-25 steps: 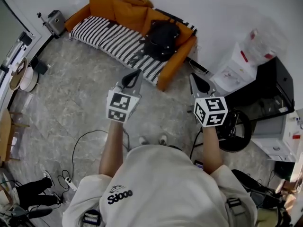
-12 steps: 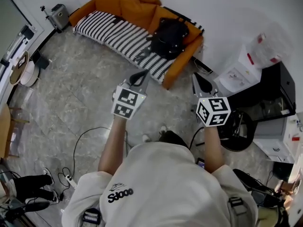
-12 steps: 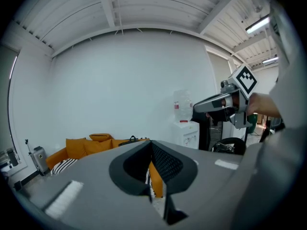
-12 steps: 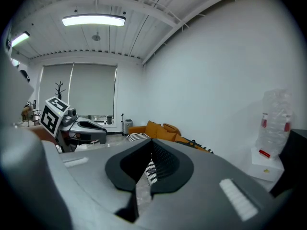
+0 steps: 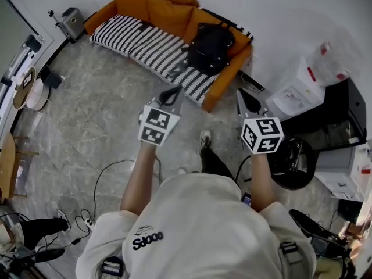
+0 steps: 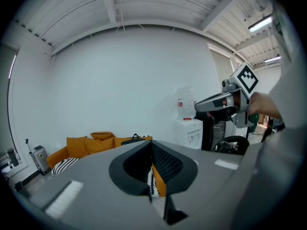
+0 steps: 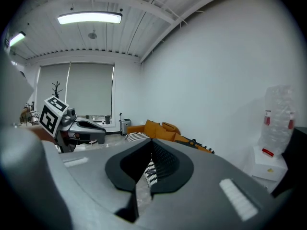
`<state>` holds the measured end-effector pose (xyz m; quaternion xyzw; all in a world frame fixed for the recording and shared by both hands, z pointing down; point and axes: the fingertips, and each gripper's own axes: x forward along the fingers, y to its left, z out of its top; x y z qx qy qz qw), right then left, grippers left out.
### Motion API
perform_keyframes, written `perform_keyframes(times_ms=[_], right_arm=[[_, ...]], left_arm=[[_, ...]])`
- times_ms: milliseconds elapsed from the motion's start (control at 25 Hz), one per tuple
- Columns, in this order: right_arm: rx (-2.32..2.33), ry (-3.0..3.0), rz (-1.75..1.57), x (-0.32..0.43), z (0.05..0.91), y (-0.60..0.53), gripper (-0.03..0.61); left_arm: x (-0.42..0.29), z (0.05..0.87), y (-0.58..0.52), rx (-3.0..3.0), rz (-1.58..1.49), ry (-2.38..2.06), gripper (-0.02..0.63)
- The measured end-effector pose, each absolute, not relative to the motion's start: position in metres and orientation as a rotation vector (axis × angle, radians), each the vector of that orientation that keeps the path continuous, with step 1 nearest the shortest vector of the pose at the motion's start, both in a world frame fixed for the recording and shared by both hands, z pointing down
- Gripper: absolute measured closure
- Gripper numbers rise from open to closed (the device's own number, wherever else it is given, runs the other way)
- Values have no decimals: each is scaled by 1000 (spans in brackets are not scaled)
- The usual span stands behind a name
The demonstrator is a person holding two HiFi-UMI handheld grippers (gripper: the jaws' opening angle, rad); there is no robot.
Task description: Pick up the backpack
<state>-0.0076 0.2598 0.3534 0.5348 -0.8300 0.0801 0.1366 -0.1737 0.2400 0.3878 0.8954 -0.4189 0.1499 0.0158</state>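
Observation:
A black backpack (image 5: 210, 46) leans upright at the right end of the orange sofa (image 5: 223, 79), on its striped seat cover. It shows small in the left gripper view as the backpack (image 6: 135, 139) and in the right gripper view as the backpack (image 7: 194, 143). My left gripper (image 5: 171, 93) hangs over the floor a short way in front of the sofa, jaws shut and empty. My right gripper (image 5: 246, 97) is level with it, beside the sofa's right end, also shut and empty. Both point toward the sofa.
Orange cushions (image 5: 152, 3) lie at the sofa's back. A white water dispenser (image 5: 295, 87) and a black cabinet (image 5: 331, 121) stand at the right. A round black stool (image 5: 290, 161) is beside my right arm. Cables (image 5: 99, 179) trail over the marble floor. The person's foot (image 5: 204, 139) is forward.
The person has stepped toward the sofa, one foot now forward. Both grippers have drifted closer to the sofa, still shut.

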Motion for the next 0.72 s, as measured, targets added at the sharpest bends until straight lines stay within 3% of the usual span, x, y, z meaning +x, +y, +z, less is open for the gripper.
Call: perform_keyframes(times_ms=[720], right_arm=[[1517, -2428, 291, 38, 375, 60, 575]], left_arm=[[-129, 410, 50, 2709, 501, -1321, 603]])
